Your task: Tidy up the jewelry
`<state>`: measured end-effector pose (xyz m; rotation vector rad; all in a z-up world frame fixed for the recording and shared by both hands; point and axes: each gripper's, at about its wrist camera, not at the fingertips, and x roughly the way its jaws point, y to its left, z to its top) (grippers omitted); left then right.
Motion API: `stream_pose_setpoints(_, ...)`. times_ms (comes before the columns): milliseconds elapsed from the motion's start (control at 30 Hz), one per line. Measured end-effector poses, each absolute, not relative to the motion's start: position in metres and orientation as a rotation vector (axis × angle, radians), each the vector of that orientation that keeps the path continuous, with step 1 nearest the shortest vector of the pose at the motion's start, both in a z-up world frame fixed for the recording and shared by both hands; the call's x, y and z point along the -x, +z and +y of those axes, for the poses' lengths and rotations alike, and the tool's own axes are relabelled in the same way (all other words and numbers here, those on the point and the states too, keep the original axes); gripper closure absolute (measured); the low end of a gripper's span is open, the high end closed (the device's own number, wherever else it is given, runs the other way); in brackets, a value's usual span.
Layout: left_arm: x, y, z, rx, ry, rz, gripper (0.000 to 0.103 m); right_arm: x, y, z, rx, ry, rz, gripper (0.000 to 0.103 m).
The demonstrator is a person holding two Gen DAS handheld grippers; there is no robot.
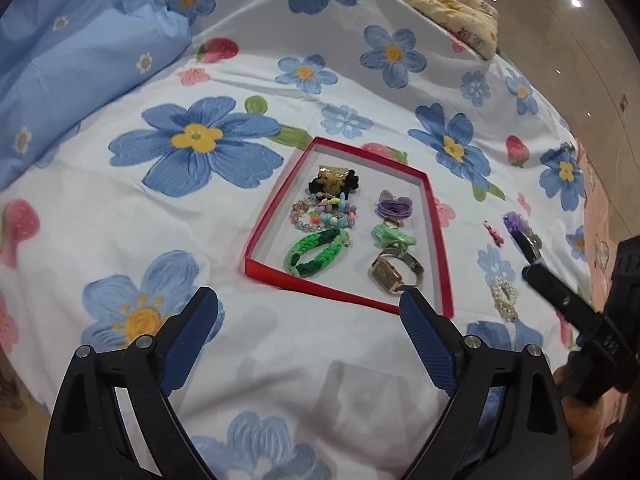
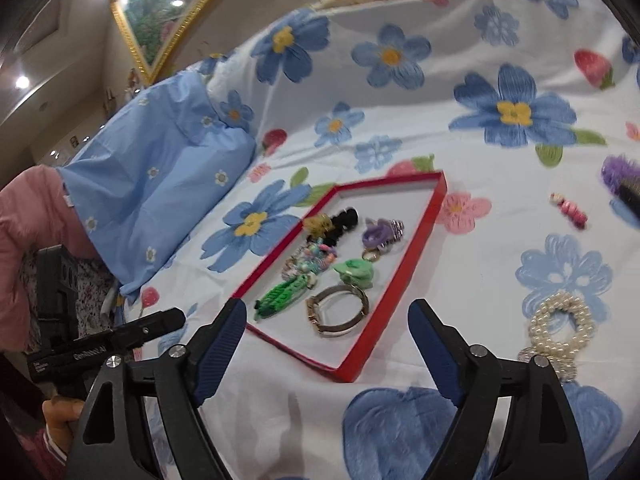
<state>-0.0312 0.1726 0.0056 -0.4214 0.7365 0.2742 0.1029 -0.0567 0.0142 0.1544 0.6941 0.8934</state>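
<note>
On the bed, setting: a floral bedsheet (image 1: 120, 240) with blue flowers and strawberries carries everything; a blue pillow (image 1: 80, 52) lies at the far left.
Red tray (image 1: 264, 236): shallow, white inside, resting flat on the sheet near the middle of both views.
Tray, left column: black-and-gold hair claw (image 1: 334, 180) farthest, beaded bracelets (image 1: 324, 212) in the middle, green braided bracelet (image 1: 316, 254) nearest.
Tray, right column: purple keychain (image 1: 392, 206) farthest, green charm (image 1: 394, 237) next, wristwatch (image 1: 396, 272) with a dark square face at the near right corner.
Outside the tray: pearl hair tie (image 2: 560, 328) on the sheet to the tray's right; small pink charm (image 2: 568, 210) farther off; purple fluffy piece (image 2: 622, 172) at the right edge, partly behind a dark blurred object I cannot identify.
Left hand-held gripper (image 1: 308, 312): fingers spread wide, nothing between them, hovering over the sheet just near of the tray.
Right hand-held gripper (image 2: 326, 320): fingers spread wide, holding nothing, over the tray's near corner, the pearl hair tie just to its right.
</note>
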Motion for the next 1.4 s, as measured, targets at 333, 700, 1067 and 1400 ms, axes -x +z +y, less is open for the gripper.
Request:
stream_pose_setpoints(333, 0.038, 0.053, 0.165, 0.271, 0.327, 0.635, 0.0, -0.077, 0.087, -0.055, 0.024, 0.86, 0.491, 0.0)
stream_pose_setpoints(700, 0.047, 0.0, 0.152, 0.202, 0.431, 0.624, 0.0, -0.059, 0.015, -0.046, 0.04, 0.794, 0.534, 0.0)
stream_pose_setpoints(1067, 0.057, -0.011, 0.137, 0.165, 0.431, 0.651, 0.0, -0.056, -0.01, -0.046, 0.048, 0.769, 0.575, 0.0)
stream_pose_setpoints(1400, 0.058, -0.006, 0.125, 0.134, 0.405, 0.639, 0.0, -0.056, -0.008, -0.052, 0.036, 0.76, 0.572, 0.0)
